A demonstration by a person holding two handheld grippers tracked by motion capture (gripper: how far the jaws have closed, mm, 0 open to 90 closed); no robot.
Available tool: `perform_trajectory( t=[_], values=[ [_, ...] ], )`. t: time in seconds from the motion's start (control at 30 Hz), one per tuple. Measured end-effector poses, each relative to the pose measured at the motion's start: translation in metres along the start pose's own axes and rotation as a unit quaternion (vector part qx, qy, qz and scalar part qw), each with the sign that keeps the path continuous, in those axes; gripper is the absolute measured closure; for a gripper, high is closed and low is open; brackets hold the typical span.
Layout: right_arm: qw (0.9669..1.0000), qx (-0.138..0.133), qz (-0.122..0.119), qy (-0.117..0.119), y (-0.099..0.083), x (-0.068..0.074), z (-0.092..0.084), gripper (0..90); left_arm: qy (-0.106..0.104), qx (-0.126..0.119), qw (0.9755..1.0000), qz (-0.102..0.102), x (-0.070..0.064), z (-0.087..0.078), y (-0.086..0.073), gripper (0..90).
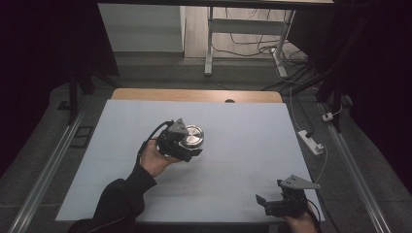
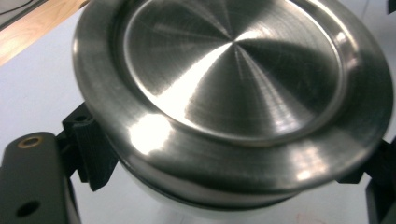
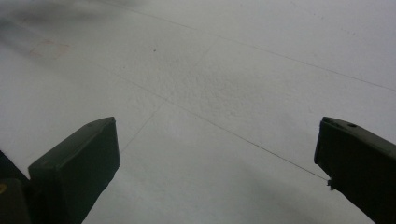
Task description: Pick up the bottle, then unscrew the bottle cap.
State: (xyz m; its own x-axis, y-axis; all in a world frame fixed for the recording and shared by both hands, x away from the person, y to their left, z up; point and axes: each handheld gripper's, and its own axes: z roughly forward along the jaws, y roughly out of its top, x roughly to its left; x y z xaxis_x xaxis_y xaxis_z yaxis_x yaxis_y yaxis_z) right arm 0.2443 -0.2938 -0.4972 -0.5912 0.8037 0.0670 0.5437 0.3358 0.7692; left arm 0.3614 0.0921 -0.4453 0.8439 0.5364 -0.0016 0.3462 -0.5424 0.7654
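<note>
Right gripper (image 1: 272,201): It sits close to me, low by the near right edge of the worktop (image 1: 243,145). Its jaws are spread wide with nothing between them. In the right gripper view I see plain white worktop under them.

Left gripper (image 1: 187,148): My left hand (image 1: 154,158) holds it over the middle of the worktop. Its jaws are pinching the metal tin (image 1: 192,136).

Metal tin: It is round and shiny, with a flat lid (image 2: 233,70) and a thick rim. In the left gripper view it is tilted, and a black jaw shows under the rim on each side. I think it is just off the worktop, but I cannot tell for sure.

Step in hand: I think I am carrying the tin to a new spot.

How to do it well: I should keep the squeeze firm, since smooth metal can slip. I should move slowly and keep the tin level, so the lid stays on. I should put it down flat before I let go.

Far edge: A strip of wood (image 1: 194,94) runs along the back of the worktop. The tin is well apart from it.
</note>
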Motion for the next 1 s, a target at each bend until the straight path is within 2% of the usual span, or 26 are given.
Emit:
perform_trajectory(
  t=[0.1, 0.33, 0.57, 0.73, 1.0],
  values=[
    [1.0000, 0.000, 0.001, 0.002, 0.000, 0.000, 0.000, 0.0, -0.004, 0.001, 0.9999, 0.010, -0.004, 0.001, 0.003, 15.1],
    [1.0000, 0.001, -0.002, 0.001, 0.000, 0.000, 0.000, 0.0, -0.002, 0.008, 0.9998, 0.016, -0.005, 0.002, 0.000, 15.1],
    [1.0000, -0.008, -0.004, 0.002, 0.002, 0.001, -0.002, 0.0, -0.009, -0.003, 0.9999, 0.002, -0.003, 0.001, -0.002, 15.1],
    [0.9998, -0.018, -0.004, 0.010, 0.006, 0.004, -0.005, 0.0, -0.017, -0.006, 0.9998, 0.007, -0.005, 0.000, -0.002, 15.1],
    [0.9989, -0.030, -0.007, 0.036, 0.017, 0.012, -0.003, 0.0, -0.027, -0.010, 0.9995, 0.014, -0.007, -0.001, -0.003, 15.1]
  ],
)
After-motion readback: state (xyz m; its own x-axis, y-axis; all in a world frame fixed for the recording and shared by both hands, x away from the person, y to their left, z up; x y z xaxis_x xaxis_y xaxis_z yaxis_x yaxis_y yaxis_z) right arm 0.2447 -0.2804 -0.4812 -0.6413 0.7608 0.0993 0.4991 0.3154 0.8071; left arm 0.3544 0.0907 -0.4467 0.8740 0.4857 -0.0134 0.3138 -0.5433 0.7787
